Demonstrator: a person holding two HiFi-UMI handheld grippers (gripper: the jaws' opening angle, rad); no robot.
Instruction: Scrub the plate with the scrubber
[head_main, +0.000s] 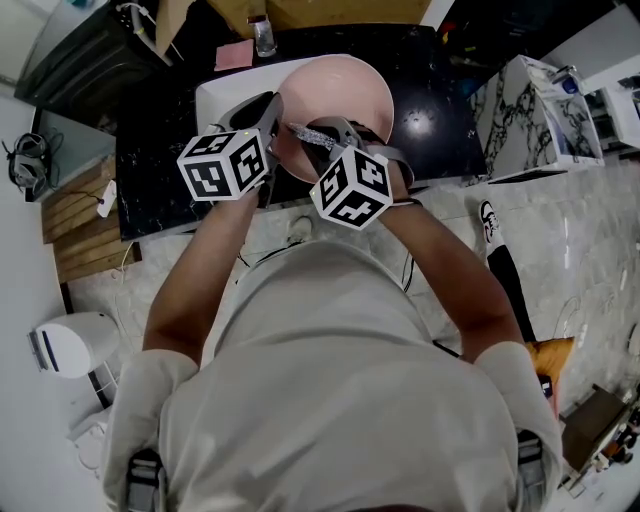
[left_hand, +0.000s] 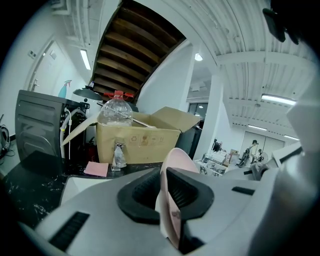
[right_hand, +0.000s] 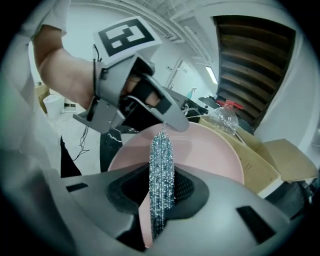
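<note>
A pink plate (head_main: 335, 110) is held up over the black counter, tilted. My left gripper (head_main: 270, 130) is shut on its left rim; in the left gripper view the plate (left_hand: 172, 175) stands edge-on, squeezed between the two black pads. My right gripper (head_main: 325, 135) is shut on a silvery sparkling scrubber (head_main: 310, 135). In the right gripper view the scrubber (right_hand: 161, 177) hangs flat between the pads, right in front of the plate's (right_hand: 210, 155) face, its far tip by the left gripper (right_hand: 165, 117). Whether it touches the plate I cannot tell.
A white tray or sink (head_main: 225, 95) lies under the plate on the black counter (head_main: 440, 110). Behind stand a cardboard box (left_hand: 137, 137), a clear plastic bottle (left_hand: 115, 110), a small glass (head_main: 263, 38) and a pink cloth (head_main: 234, 54). A marble-patterned block (head_main: 520, 115) is at right.
</note>
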